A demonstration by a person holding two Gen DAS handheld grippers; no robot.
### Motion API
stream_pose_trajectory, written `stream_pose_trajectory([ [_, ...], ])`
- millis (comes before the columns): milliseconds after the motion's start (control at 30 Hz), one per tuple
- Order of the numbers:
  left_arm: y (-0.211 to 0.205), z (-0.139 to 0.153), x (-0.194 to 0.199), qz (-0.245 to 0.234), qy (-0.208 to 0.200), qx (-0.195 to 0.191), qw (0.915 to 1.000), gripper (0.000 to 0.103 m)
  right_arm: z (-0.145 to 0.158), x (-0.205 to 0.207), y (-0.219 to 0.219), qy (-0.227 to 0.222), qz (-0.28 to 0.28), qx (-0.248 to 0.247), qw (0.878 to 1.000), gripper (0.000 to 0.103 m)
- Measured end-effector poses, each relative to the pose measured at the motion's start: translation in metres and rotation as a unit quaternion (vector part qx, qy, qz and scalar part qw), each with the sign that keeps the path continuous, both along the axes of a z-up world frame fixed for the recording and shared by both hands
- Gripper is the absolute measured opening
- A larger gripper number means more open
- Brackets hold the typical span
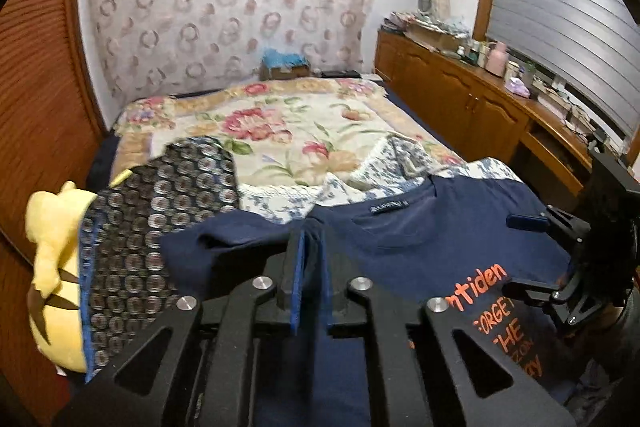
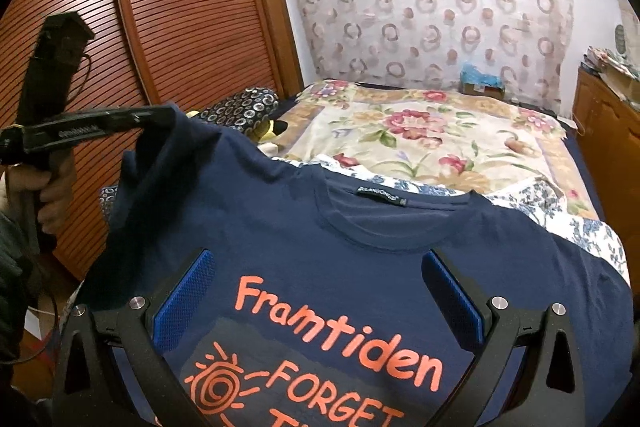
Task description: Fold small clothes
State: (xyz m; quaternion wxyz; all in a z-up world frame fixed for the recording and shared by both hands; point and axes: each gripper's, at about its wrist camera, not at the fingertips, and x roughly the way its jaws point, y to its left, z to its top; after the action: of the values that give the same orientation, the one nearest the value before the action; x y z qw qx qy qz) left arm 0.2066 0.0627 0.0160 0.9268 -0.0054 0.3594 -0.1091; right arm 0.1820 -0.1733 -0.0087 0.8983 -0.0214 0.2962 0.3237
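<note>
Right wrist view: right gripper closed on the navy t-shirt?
No. The right gripper stands wide open, its blue pads apart over the navy t-shirt print; only the left gripper pinches the sleeve.

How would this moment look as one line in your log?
left gripper: shut on navy T-shirt sleeve, lifted | right gripper: open above shirt

Left gripper (image 2: 160,117) jaws pinched nearly together; right gripper (image 2: 316,291) jaws wide.
</note>
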Motion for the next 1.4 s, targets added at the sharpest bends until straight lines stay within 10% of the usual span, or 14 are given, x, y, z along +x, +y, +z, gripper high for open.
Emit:
stream_pose_trajectory([
  [433,0.027,0.007,-0.026,0.027,-0.017,-0.007,0.9995,0.074,0.004,0.017,0.023,0.027,0.012,0.000,1.000,0.102],
  [933,0.022,-0.029,-0.057,0.051,-0.003,0.017,0.9986,0.076,-0.003,0.015,0.018,0.032,0.017,-0.017,0.999,0.101],
  [1400,-0.072,-0.083,-0.044,-0.049,0.043,0.018,0.9977,0.076,-0.002,-0.020,-0.136,0.036,-0.153,-0.043,0.987,0.093],
])
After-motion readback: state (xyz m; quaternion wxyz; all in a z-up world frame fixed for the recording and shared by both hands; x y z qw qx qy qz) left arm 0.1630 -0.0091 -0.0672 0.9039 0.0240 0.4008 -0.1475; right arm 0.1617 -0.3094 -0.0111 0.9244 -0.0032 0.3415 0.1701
